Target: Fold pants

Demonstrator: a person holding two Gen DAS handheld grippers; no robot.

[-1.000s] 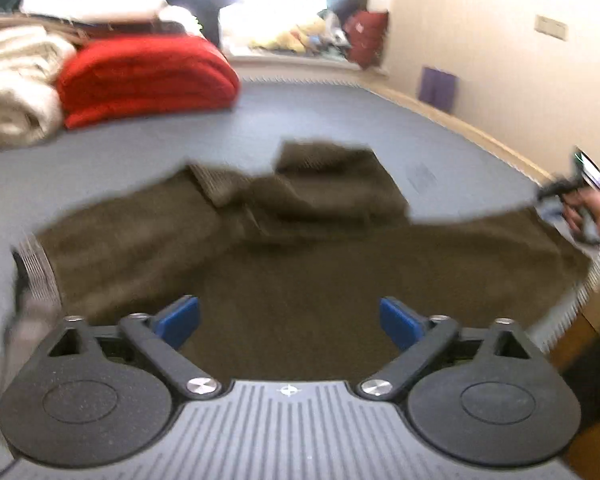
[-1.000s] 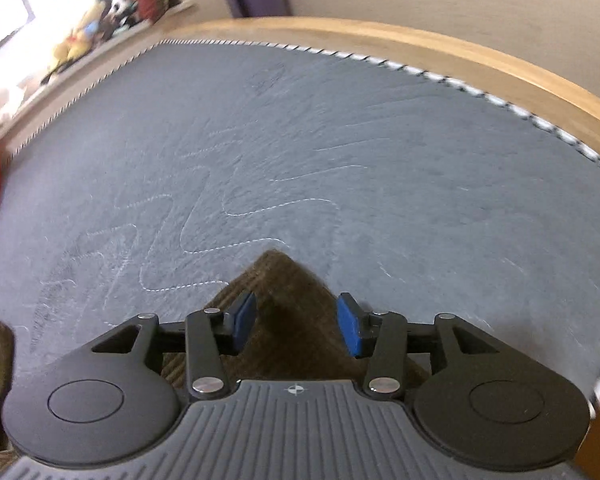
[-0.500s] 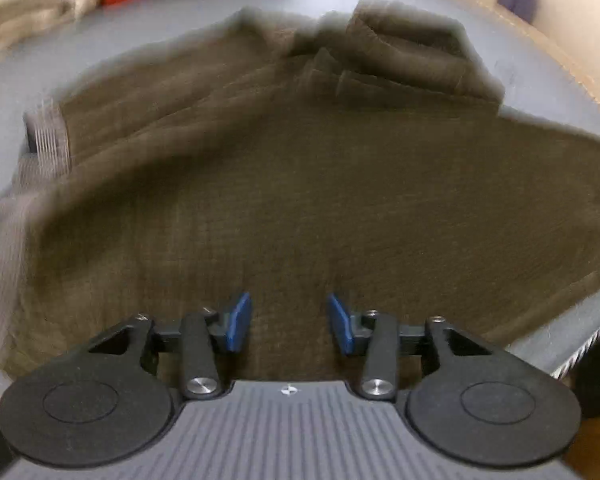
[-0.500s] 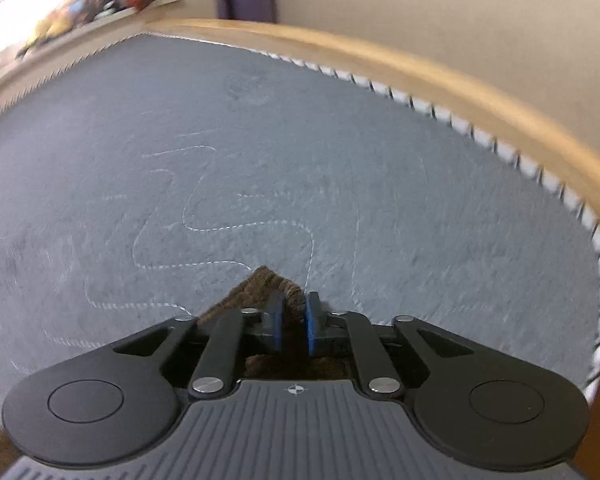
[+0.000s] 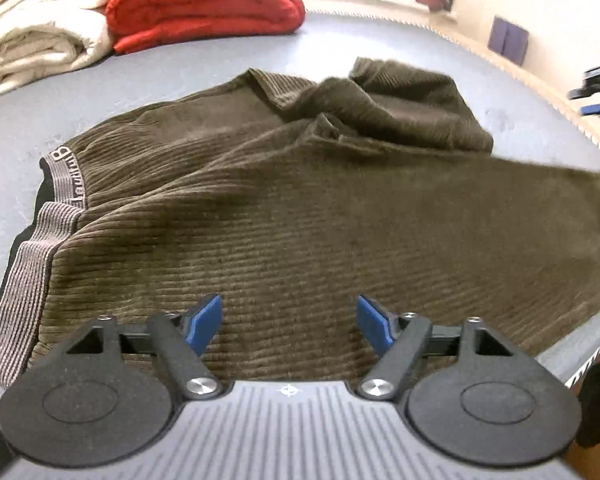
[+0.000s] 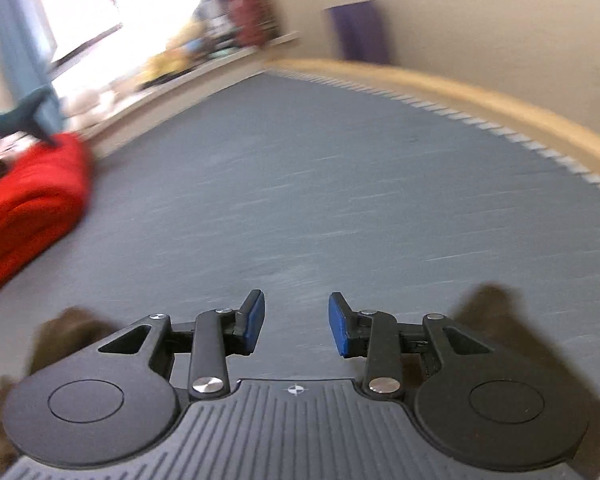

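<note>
Right gripper [image 6: 296, 322] had just let go of the leg end — jaws opening, empty. Left gripper [image 5: 289, 322] reopened, unclenched, over pants [image 5: 300, 208] lying half-folded across the near bed [image 5: 172, 68] — next fold pending.

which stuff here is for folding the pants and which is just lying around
For the job:
- brown pants
- left hand-held gripper, open over the pants, jaws just opening
- right hand-held gripper, open, nothing between its jaws, just opening

Lying about:
- red blanket
- cream blanket
- purple mat at the wall
- windowsill clutter
</note>
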